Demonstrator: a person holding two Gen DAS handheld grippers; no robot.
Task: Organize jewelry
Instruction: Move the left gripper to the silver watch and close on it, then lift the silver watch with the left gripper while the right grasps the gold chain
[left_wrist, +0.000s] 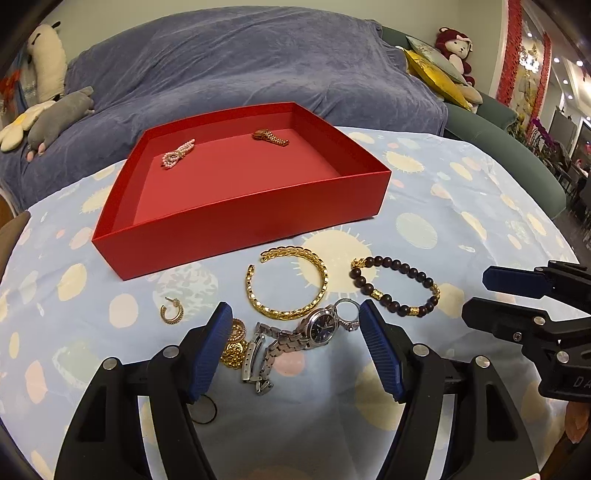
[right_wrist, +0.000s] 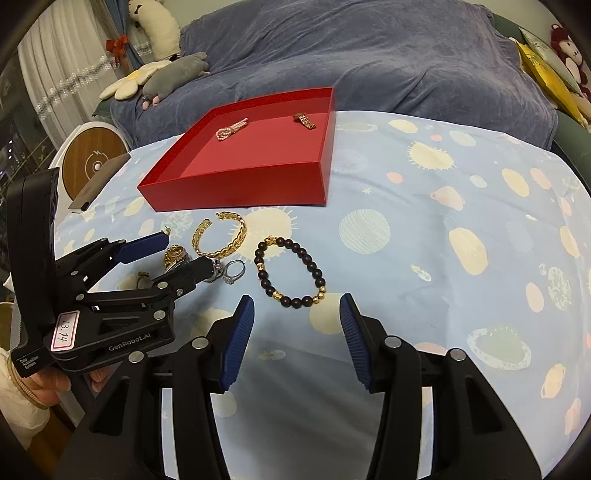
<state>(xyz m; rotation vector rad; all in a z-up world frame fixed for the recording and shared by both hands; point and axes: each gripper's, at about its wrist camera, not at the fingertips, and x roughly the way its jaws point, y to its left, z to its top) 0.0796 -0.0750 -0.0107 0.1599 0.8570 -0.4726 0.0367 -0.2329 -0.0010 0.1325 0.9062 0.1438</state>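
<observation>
Hovering with jaws spread over the silver watch (left_wrist: 320, 326), which is lying on the tablecloth (left_wrist: 461, 206) before the red box (left_wrist: 240, 218), the left gripper (left_wrist: 295, 325) is probably needing to pinch its case, while the right gripper (right_wrist: 297, 310) is waiting spread beside the bead bracelet (right_wrist: 290, 273).

We are in a home living room: beyond our open claws stretches a sofa (left_wrist: 258, 62) under a blue-grey throw, plush toys (left_wrist: 55, 114) to its left, cushions (left_wrist: 436, 70) at far right, curtains (right_wrist: 55, 70) leftward.
</observation>
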